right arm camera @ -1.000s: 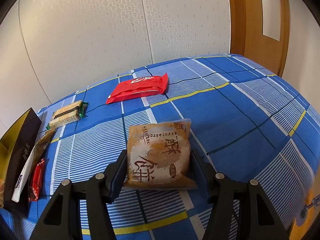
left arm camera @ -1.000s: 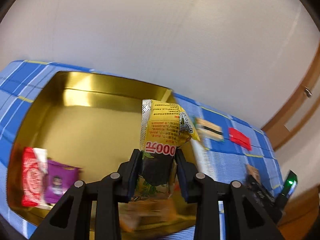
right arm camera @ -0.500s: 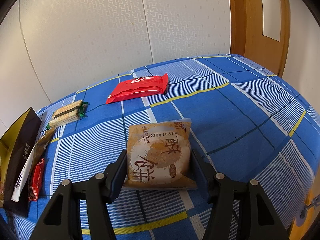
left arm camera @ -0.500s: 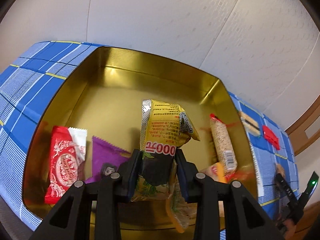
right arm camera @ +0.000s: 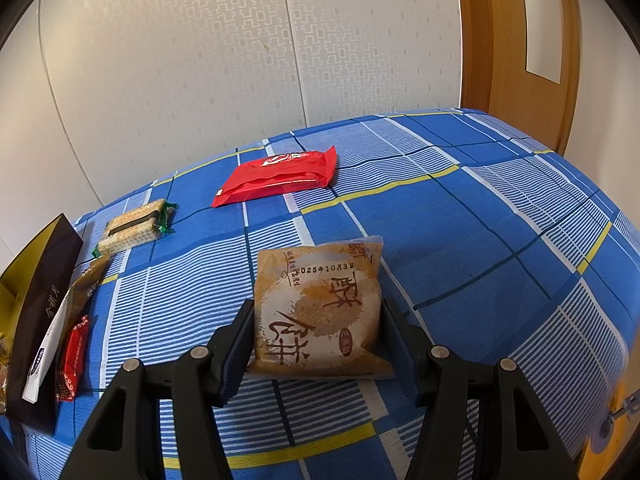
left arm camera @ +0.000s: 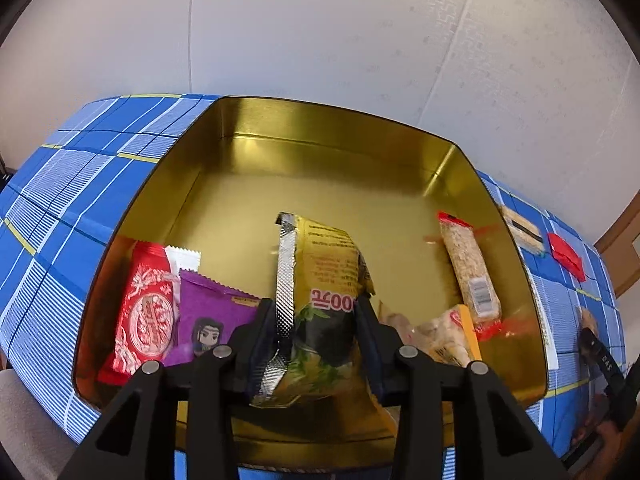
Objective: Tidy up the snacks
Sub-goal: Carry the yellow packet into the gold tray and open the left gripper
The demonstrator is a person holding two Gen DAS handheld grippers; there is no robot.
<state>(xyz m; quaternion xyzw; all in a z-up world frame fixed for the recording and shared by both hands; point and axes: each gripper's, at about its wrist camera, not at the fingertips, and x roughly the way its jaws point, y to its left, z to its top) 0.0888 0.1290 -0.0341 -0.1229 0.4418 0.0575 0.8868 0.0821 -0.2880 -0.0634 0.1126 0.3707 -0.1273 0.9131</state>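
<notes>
Left tongs (left arm camera: pixel 316 332) have swung down over the gold tin (left arm camera: pixel 340 128) and just been spreading, letting the yellow packet (left arm camera: pixel 328 280) loose inside among other snacks. Right tongs (right arm camera: pixel 316 328) pinch the brown pastry packet (right arm camera: pixel 318 304) above the blue-checked counter (right arm camera: pixel 480 220), probably next in.

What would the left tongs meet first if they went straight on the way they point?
Probably the bare gold floor of the open gold metal tin, carrying the yellow snack packet between their fingers; depth is uncertain.
</notes>
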